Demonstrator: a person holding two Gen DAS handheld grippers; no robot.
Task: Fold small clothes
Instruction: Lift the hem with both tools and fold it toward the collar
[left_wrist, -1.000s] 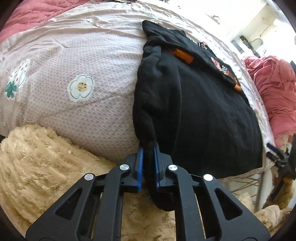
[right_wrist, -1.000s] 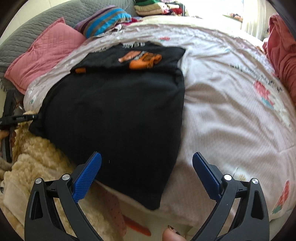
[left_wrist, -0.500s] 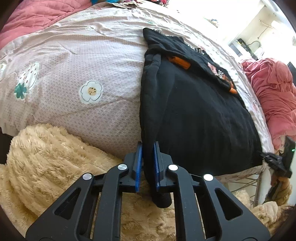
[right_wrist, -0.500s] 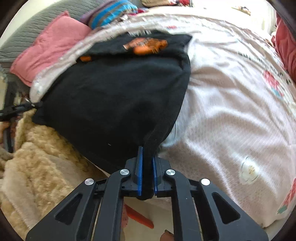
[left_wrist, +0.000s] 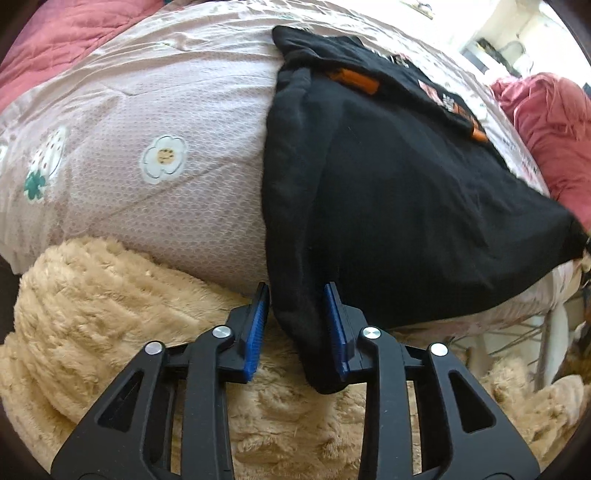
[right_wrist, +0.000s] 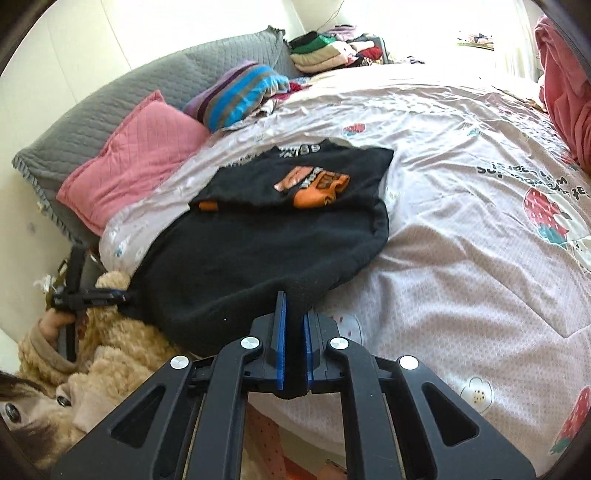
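Observation:
A small black shirt (left_wrist: 399, 206) with an orange print (right_wrist: 317, 186) lies on the pink flowered bedspread (left_wrist: 177, 122), its top part folded over. My left gripper (left_wrist: 297, 301) straddles the shirt's near left hem corner; its blue pads stand apart with slack cloth between them. My right gripper (right_wrist: 291, 317) is shut on the shirt's (right_wrist: 258, 258) near right hem corner and lifts it off the bed. In the right wrist view my left gripper (right_wrist: 127, 293) shows small at the shirt's far left corner.
A beige fluffy sleeve (left_wrist: 122, 317) lies under the left gripper. A pink pillow (right_wrist: 136, 166), a grey pillow (right_wrist: 177, 85), a striped roll (right_wrist: 240, 94) and folded clothes (right_wrist: 332, 50) sit at the bed's head. Red bedding (left_wrist: 554, 129) lies at the side.
My left gripper's pads have parted from tightly shut to a wide gap around the hem. My right gripper closed on the other corner and has lifted it up and forward.

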